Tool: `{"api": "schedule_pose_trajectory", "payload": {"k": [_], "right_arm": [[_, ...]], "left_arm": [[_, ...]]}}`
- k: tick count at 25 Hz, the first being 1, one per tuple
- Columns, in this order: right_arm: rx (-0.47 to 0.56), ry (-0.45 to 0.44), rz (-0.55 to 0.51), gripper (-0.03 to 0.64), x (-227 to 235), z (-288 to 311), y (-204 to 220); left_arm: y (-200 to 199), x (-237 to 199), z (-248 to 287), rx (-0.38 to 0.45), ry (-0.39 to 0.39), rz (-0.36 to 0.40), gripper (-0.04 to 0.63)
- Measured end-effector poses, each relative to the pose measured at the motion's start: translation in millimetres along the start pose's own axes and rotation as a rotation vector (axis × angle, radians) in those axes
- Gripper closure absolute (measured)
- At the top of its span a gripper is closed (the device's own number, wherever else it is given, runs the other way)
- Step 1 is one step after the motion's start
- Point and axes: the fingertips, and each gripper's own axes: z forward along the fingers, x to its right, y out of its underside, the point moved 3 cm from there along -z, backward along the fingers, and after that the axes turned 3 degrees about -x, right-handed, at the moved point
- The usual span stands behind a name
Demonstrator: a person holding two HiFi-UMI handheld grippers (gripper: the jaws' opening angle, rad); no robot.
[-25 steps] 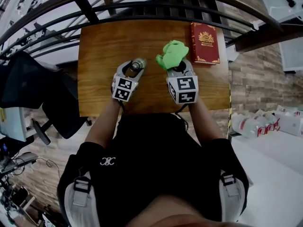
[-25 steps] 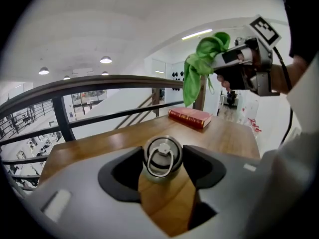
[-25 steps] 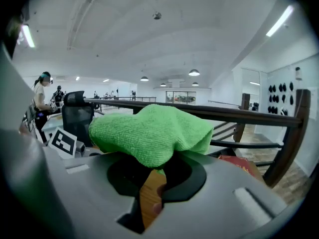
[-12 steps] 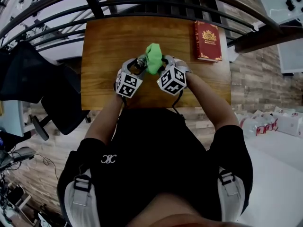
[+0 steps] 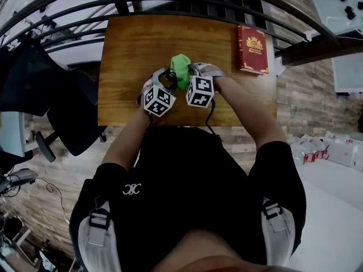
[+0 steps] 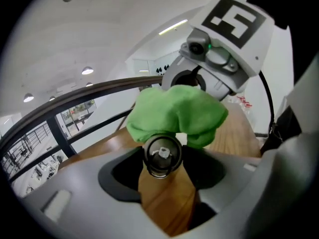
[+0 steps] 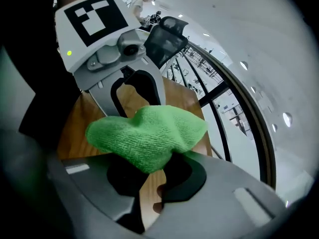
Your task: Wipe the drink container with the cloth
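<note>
Head view: your left gripper [image 5: 165, 79] clamped on cylindrical, round-capped drink bottle [image 6: 162, 155] over wooden table [image 5: 130, 44]. Your right gripper [image 5: 191, 71] pinches bunched green nubbly microfibre cloth [image 5: 180, 67], touching bottle's top.

L hand-held gripper [image 5: 164, 80]: my jaws clamp the bottle [image 6: 161, 155] | R hand-held gripper [image 5: 190, 72]: jaws closed on the cloth [image 7: 149, 133], turned inward to face the left one | the two sit just beside each other, cloth touching the bottle | my forearms are bare, elbows bent, converging ahead of my chest
</note>
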Motion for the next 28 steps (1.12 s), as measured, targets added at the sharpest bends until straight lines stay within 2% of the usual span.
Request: {"api": "schedule_pose_trajectory", "payload": {"k": [8,10,13,17,22,28], "right_arm": [[-0.032,0.025,-0.103,0.569,7,9,-4],[-0.036,0.026,-0.123,0.569,7,10,-5],[-0.04,0.013,-0.148,0.569,5,13,-4],[-0.039,-0.014,-0.177,0.569,4,17,-5],[-0.051,-0.017,-0.217,0.569,14,27,-10],[-0.107,0.004,-0.269,0.569,26,48,-8]], "left_arm": [[4,16,1,-0.046,0.01,0.246,0.293],[5,20,2,-0.063,0.018,0.329,0.295],[8,23,4,-0.091,0.03,0.459,0.295],[14,20,3,-0.131,0.045,0.571,0.296],[21,14,2,-0.166,0.06,0.659,0.296],[26,18,0,-0.175,0.089,0.682,0.299]]}}
